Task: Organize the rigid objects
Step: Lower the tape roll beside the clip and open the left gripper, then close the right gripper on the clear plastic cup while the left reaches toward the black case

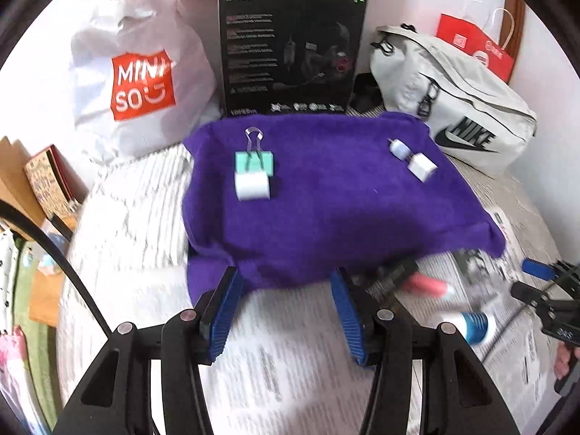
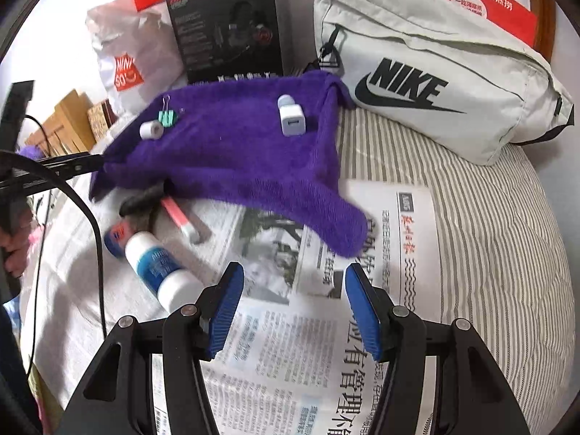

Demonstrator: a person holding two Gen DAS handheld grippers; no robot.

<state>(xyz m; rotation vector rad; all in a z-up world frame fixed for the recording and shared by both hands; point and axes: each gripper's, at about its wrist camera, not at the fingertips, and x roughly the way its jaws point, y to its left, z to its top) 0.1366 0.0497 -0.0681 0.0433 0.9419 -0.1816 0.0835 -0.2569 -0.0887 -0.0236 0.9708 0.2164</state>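
- The left gripper [image 1: 286, 311] stands with its ribbed blue pads apart and nothing between them, over the near edge of the purple towel [image 1: 326, 195].
- The right gripper [image 2: 293, 308] is likewise parted and empty, above a flat sheet of newspaper [image 2: 290, 355] on the striped bed [image 2: 489, 246].
- On the fuzzy towel, left side: a mint-green binder clip [image 1: 253, 161] with wire handles, touching a small white roll of tape [image 1: 252, 186].
- On its right side: a boxy white charger plug [image 2: 293, 117] with a little white cylinder [image 2: 285, 100] just behind it.
- On the newspaper near the towel's front edge lie a smooth white bottle with a blue label [image 2: 161, 268], a pink stick [image 2: 177, 214] and a dark-handled tool [image 2: 145, 199].
- Behind stand a crinkled white plastic bag [image 1: 134, 72], a glossy black carton [image 1: 290, 47] and a grey fabric bag [image 2: 435, 72].
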